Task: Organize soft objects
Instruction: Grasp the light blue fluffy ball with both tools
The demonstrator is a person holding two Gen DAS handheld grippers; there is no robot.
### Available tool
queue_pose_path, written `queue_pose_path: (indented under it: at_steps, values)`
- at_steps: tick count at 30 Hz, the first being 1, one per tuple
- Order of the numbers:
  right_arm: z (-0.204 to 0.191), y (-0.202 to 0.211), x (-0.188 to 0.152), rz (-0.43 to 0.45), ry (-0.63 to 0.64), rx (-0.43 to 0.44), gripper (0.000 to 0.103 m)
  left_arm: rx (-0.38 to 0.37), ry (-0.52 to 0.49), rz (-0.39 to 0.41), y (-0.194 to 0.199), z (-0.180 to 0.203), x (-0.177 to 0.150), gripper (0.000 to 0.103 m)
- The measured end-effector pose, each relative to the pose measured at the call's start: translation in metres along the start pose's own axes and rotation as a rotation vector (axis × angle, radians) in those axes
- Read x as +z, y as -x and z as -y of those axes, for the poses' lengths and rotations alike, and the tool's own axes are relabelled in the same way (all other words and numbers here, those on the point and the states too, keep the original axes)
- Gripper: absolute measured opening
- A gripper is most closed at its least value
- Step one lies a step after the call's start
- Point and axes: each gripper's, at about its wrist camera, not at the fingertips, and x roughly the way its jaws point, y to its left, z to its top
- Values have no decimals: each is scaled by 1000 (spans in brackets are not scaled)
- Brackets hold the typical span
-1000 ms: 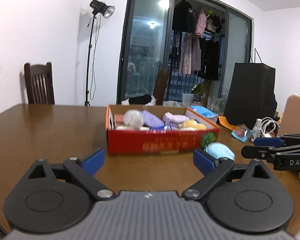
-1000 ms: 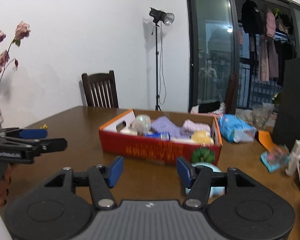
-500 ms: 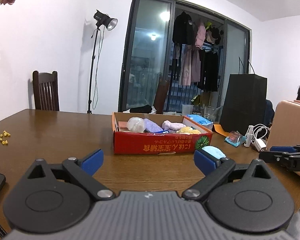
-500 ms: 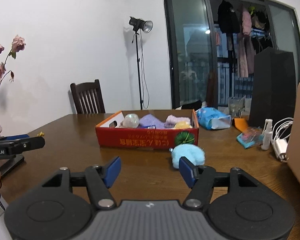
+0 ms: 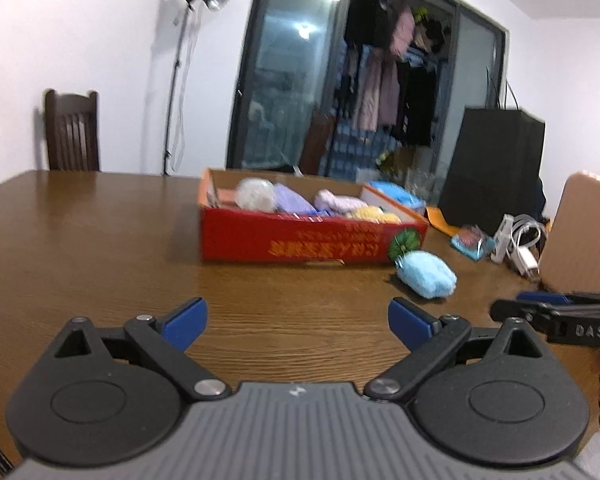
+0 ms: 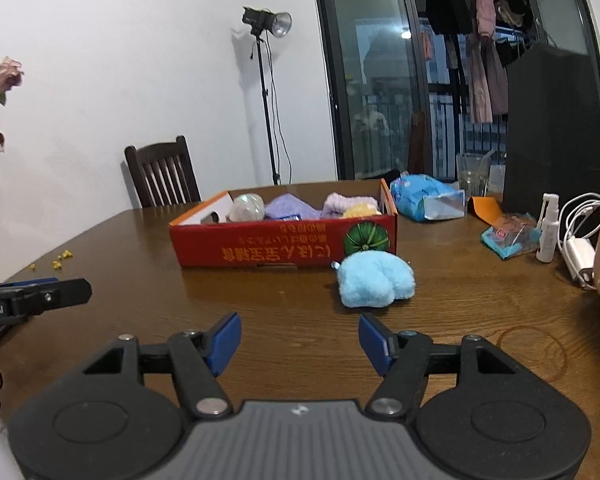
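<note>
Right wrist view showed the blue plush (image 6: 376, 283) on the table (image 6: 260, 312) just before the red box (image 6: 284, 240); judged light and squashy, best pinched across its middle. Both grippers, right (image 6: 300, 338) and left (image 5: 297, 322), were spread, fingers empty. Against a second earlier, the right fingers had widened slightly and the plush sat clear ahead rather than behind a fingertip.

The letters "DAS" are showing in white on the black body of the right gripper (image 5: 540, 312), at the right edge of the left wrist view. The left gripper (image 6: 60, 292) is bearing "obot.AI", cut off at the left edge. Yellow characters are running upside down along the near wall of the red box (image 6: 260, 248), too distorted to read.
</note>
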Motion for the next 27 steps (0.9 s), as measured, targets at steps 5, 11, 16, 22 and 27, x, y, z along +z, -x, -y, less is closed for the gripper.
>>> queue_pose_path:
  at_steps: [5,11,16,22,27]
  values:
    - [29,-43,19,-20,-29,-11,64,-60,-17,-69,-54,23,10,99]
    - [83,-113,42,-114,-127,-26,60,-169,51,-184,-128,52,27,95]
    - [116,-155,49,-162,-262,88,43,-235,98,-276,-189,66,35,70]
    - [111,-166,45,-182,-248,228,25,-290,183,-291,-218,46,29,56]
    - [104,-166,40,-172,-240,214,30,-366,223,-314,-221,46,25,42]
